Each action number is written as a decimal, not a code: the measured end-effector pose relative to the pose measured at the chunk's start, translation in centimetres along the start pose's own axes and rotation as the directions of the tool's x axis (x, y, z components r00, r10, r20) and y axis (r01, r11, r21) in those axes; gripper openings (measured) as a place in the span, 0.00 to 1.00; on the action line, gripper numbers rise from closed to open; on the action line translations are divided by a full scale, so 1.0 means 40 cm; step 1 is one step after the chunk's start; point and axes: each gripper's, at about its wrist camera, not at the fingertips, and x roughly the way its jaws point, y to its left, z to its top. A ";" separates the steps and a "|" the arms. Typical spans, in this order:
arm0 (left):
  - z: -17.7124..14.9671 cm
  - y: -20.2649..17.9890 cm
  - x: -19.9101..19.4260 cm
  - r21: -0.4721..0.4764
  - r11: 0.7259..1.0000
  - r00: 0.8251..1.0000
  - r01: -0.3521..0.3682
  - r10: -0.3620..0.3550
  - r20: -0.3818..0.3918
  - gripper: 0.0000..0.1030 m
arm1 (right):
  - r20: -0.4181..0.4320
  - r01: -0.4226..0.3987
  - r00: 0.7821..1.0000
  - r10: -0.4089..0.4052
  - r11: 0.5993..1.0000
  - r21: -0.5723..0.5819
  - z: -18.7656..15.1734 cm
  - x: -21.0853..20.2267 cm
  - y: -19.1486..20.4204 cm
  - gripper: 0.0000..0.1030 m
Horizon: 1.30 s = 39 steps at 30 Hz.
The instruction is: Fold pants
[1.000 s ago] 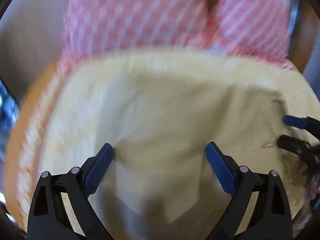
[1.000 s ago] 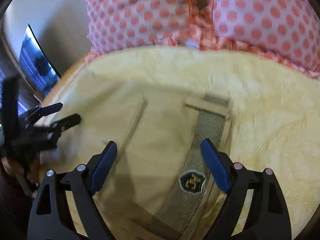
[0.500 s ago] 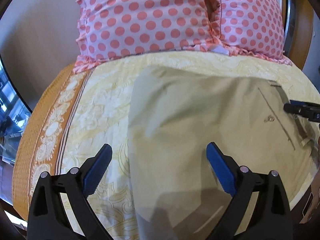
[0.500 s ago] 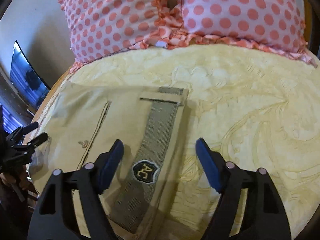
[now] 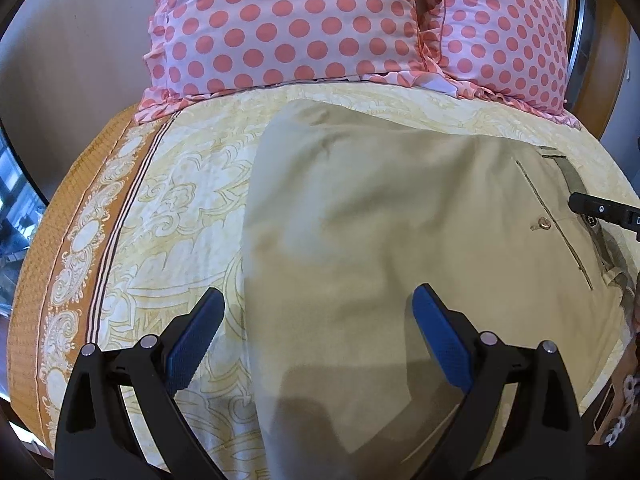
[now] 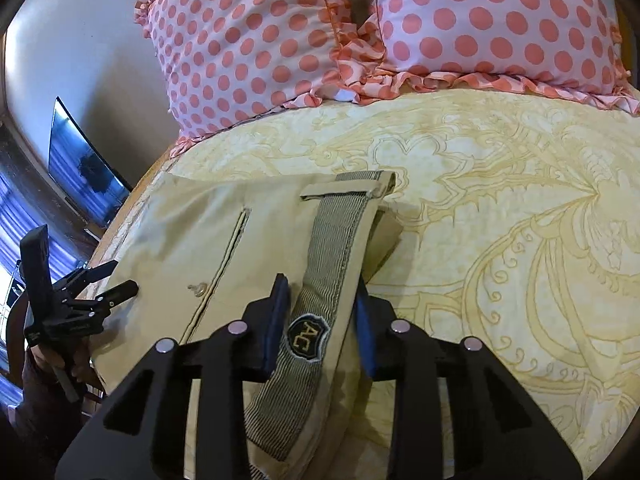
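Observation:
Khaki pants [image 5: 380,248] lie folded flat on a yellow patterned bedspread [image 5: 180,200]. In the right wrist view the pants [image 6: 256,248] show a back pocket with a button and a striped waistband [image 6: 328,264] with a badge. My left gripper [image 5: 316,336] is open above the pants' left part, empty. My right gripper [image 6: 320,320] has its fingers narrowed around the waistband, gripping it. The left gripper also shows at the left edge of the right wrist view [image 6: 100,284]. The right gripper's tip shows at the right of the left wrist view [image 5: 600,210].
Two pink polka-dot pillows [image 5: 280,28] stand at the head of the bed, also in the right wrist view [image 6: 440,28]. The bed's orange border [image 5: 44,264] runs down the left. A dark screen [image 6: 84,168] hangs on the wall at left.
My right gripper has closed from wide open onto the waistband. My left gripper pulled back, so more of the pants and bedspread show.

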 end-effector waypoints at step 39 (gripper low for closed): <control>0.077 0.214 -0.011 -0.204 0.974 0.995 0.100 -0.096 0.026 0.85 | -0.009 -0.124 0.992 0.125 0.989 0.084 0.007 0.028 -0.035 0.21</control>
